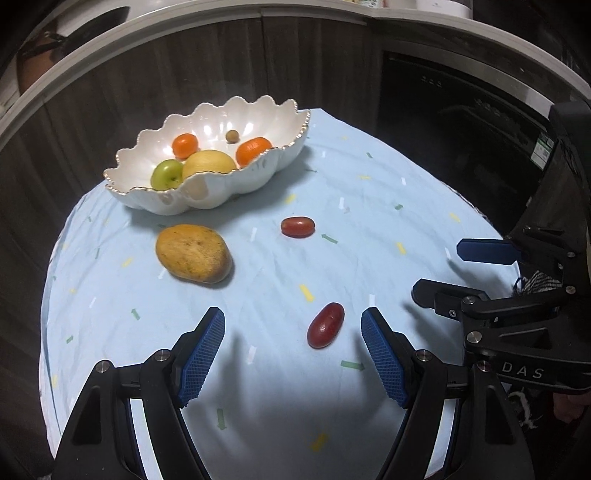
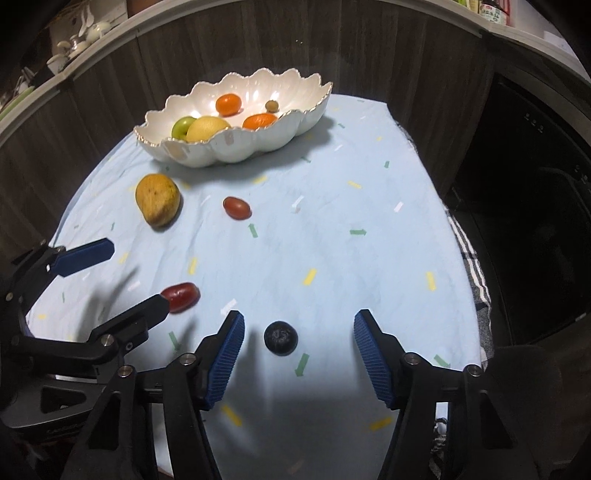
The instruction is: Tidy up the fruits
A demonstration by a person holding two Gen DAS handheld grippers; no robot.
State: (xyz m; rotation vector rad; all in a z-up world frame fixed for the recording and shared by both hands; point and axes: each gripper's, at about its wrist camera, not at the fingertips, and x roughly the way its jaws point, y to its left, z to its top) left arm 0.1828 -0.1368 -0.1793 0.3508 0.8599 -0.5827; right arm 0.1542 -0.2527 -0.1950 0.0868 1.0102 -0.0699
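The only lettering that reads clearly is "DAS", in pale capitals on the black body of the right gripper, seen side-on from the left wrist camera. On the dark appliance behind the table there is a small green and white sticker, but its print is too small to make out. From the right wrist camera, a bottle on the shelf at the top carries a red and white label with characters too blurred to read. The body of the left gripper shows faint raised lettering low down, which I cannot read either.
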